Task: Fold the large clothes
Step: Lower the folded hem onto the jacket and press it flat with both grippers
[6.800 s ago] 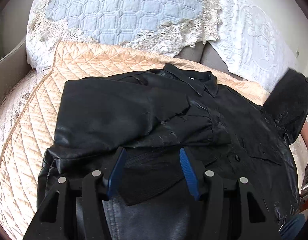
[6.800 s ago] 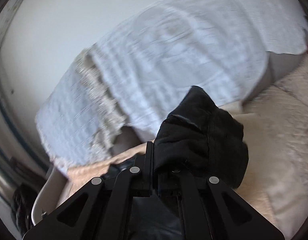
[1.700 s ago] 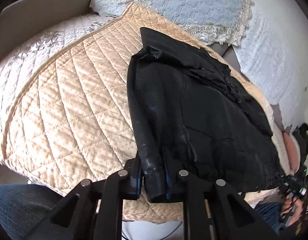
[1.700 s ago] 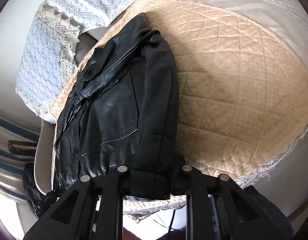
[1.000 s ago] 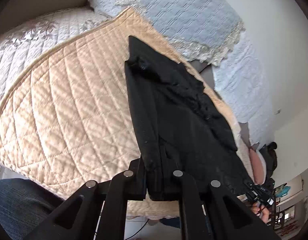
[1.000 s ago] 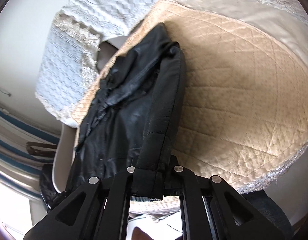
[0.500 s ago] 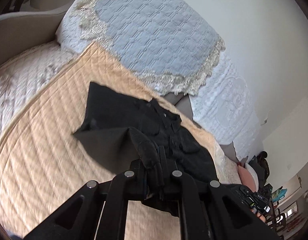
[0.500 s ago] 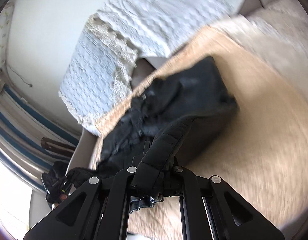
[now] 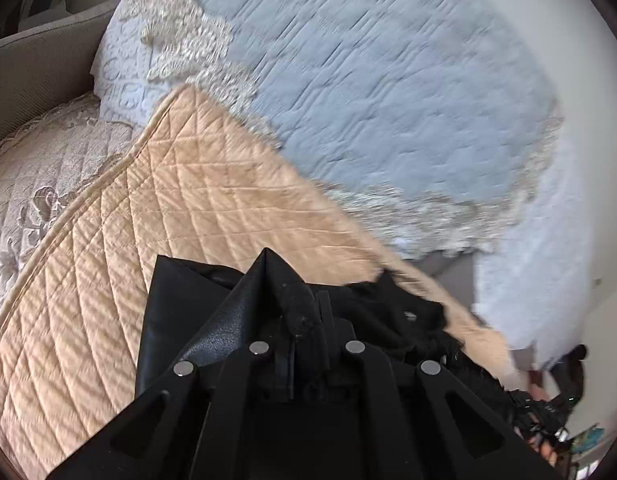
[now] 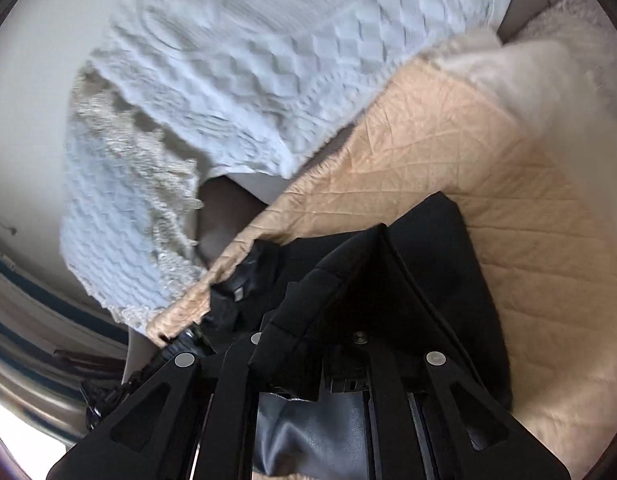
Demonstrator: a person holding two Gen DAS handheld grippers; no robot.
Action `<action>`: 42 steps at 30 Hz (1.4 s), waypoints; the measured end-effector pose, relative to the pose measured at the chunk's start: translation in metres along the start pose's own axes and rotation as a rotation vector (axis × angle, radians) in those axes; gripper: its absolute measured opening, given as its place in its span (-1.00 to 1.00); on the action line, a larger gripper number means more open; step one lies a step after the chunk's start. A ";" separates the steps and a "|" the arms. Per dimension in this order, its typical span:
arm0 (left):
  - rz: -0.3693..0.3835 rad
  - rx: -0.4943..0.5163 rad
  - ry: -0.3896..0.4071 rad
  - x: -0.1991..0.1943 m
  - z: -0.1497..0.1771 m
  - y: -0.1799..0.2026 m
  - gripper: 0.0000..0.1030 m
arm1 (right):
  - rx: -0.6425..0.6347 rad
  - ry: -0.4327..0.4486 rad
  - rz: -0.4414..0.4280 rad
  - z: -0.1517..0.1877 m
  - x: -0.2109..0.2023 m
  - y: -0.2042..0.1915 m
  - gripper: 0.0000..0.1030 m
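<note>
A black leather jacket (image 9: 176,312) lies on a beige quilted cover (image 9: 120,264). My left gripper (image 9: 306,320) is shut on the jacket's hem corner and holds it folded up over the body, toward the collar (image 9: 412,312). In the right wrist view my right gripper (image 10: 308,344) is shut on the other hem corner of the jacket (image 10: 440,264), also raised over the body; the collar (image 10: 244,280) lies just ahead on the left. The fingertips of both grippers are hidden by the bunched leather.
The beige cover (image 10: 488,168) lies on a sofa seat. A pale blue quilted cushion with lace trim (image 9: 388,92) and a white textured cushion (image 10: 268,60) lean against the back. A grey armrest (image 9: 36,76) is at far left. The other gripper and a hand (image 9: 548,412) show at lower right.
Both grippers have lifted the jacket's hem off the front edge and carried it up and forward over the body toward the collar. The jacket now lies doubled over.
</note>
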State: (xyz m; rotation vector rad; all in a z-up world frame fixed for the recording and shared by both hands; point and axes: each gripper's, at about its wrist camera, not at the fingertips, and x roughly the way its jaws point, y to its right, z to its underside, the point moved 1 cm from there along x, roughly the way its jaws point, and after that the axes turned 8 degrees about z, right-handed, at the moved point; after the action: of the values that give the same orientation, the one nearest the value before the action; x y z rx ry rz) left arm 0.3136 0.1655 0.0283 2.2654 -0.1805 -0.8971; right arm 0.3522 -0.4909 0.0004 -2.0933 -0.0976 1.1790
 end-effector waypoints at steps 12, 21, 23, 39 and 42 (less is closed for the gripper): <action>-0.038 0.026 0.006 0.013 -0.015 -0.007 -0.06 | 0.016 0.124 -0.050 -0.019 0.004 0.009 0.08; -0.100 0.258 -0.156 0.030 0.047 -0.001 -0.04 | -0.316 -0.014 0.249 0.026 0.022 0.008 0.01; -0.149 0.208 -0.178 0.042 0.045 -0.018 -0.36 | -0.269 -0.024 0.289 0.021 0.028 0.023 -0.28; -0.060 0.028 -0.164 -0.050 0.128 -0.053 0.13 | 0.029 -0.043 0.143 0.123 -0.031 0.065 0.37; -0.030 -0.023 -0.116 -0.047 0.114 -0.058 0.14 | 0.036 -0.002 0.096 0.115 -0.027 0.065 0.43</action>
State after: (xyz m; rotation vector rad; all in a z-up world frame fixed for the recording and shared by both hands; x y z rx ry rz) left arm 0.1979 0.1632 -0.0431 2.2009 -0.1875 -1.0423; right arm 0.2304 -0.4860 -0.0574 -2.0851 0.0227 1.2308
